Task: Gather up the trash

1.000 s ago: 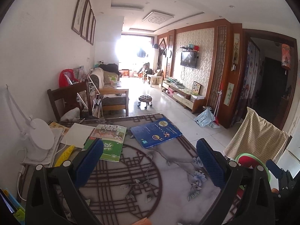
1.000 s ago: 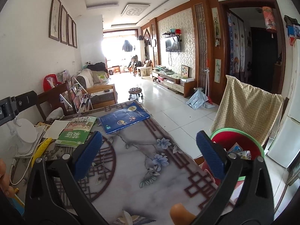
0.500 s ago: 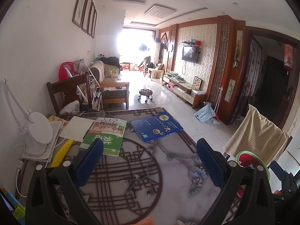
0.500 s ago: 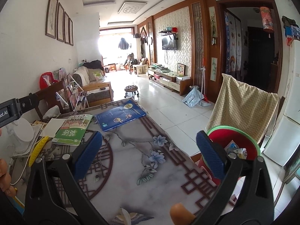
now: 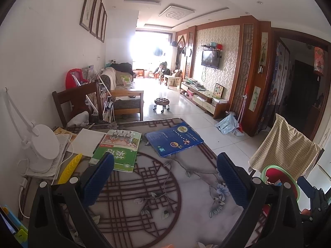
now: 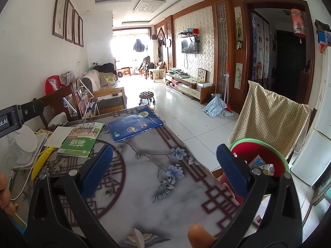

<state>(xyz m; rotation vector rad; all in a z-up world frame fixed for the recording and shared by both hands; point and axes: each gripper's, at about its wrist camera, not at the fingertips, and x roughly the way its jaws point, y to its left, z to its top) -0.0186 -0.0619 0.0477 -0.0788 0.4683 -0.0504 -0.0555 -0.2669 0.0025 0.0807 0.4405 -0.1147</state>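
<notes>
Both grippers hovering empty over the table, left gripper and right gripper with jaws apart. Trash sitting in the bin at 3 o'clock, beside the table edge. Seems between pickups or finishing; next move needs scanning for leftover scraps. Green book at 11 o'clock showing Chinese characters; gripper label reading "ot.AI".

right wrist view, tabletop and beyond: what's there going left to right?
White round desk lamp → yellow ridged plastic strip → green-covered textbook → blue-covered book → red bin with a green rim, wrappers inside, beside the table's right edge.
</notes>
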